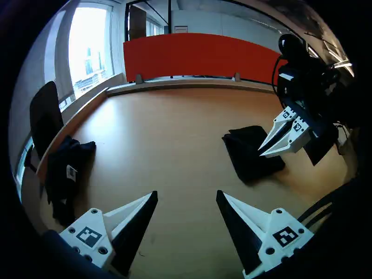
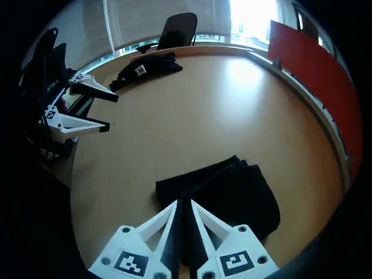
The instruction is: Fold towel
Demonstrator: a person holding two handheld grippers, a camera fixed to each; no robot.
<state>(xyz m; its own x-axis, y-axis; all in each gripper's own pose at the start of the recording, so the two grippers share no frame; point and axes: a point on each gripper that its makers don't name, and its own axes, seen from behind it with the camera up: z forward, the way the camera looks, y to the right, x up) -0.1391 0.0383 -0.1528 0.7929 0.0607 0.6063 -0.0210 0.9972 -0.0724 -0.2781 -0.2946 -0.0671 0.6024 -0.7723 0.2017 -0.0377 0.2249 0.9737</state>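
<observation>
Pinching black towel (image 2: 232, 190) w/ right claw (image 2: 184, 202); left claw (image 1: 186, 192) spread apart.

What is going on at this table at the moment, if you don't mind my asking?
A person is folding a black towel on a wooden table with two handheld claws. The right claw is closed at the folded towel's near edge; whether it pinches fabric is unclear. The left claw is open, away from the towel. Another dark cloth lies at the table's far edge.
</observation>
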